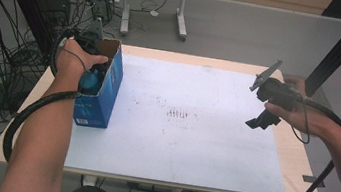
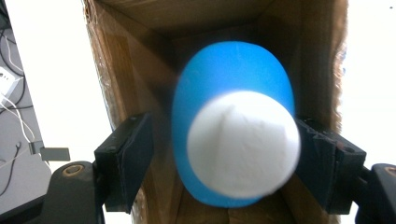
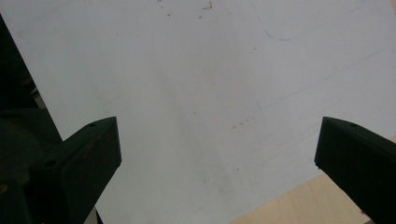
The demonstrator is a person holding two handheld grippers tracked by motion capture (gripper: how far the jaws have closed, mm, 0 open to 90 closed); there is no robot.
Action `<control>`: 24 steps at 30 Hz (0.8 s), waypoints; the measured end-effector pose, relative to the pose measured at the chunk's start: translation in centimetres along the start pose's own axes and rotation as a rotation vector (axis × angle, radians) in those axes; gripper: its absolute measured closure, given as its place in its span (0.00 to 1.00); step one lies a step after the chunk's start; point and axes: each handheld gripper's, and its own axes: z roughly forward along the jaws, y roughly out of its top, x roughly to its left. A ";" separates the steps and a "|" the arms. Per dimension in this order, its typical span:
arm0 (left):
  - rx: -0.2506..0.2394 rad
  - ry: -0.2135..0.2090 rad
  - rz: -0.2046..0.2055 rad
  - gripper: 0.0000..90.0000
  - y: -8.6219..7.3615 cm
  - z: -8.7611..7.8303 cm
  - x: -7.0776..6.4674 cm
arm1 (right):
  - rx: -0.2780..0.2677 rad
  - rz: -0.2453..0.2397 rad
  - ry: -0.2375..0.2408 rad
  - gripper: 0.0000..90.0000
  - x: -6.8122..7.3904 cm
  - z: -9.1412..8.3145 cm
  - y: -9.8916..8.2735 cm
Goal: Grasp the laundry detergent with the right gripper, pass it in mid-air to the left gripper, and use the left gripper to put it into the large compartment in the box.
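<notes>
the blue bottle [image 2: 233,84] sits inside the open blue cardboard box [image 1: 104,89] at the table's left, long axis along the left gripper [image 2: 224,158], white cap toward it; jaws parted, left pad clear of it. right gripper [image 1: 260,106] gapes wide over the white mat [image 3: 196,93]

A blue cardboard box [image 1: 104,89] with white print low on its side has a plain brown inside. A bright blue rounded object [image 2: 233,121] with a white end sits in its opening. The left gripper [image 2: 224,158] and right gripper [image 3: 219,154] have black jaws. A white sheet [image 1: 194,129], speckled with small dark marks, covers a pale wood table [image 1: 300,165]. Black cables trail over a grey floor [image 1: 248,31].
</notes>
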 end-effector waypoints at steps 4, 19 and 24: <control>-0.016 -0.002 0.009 0.27 -0.4 -0.9 -0.3 | -0.001 0.000 0.001 0.00 0.0 0.1 0.1; -0.111 0.002 0.121 0.19 -1.6 -4.9 -2.9 | -0.002 0.003 0.011 0.00 0.0 0.7 0.5; -0.127 -0.020 0.183 0.17 -1.4 -5.5 -4.9 | 0.001 0.001 0.008 0.00 -0.4 0.6 0.6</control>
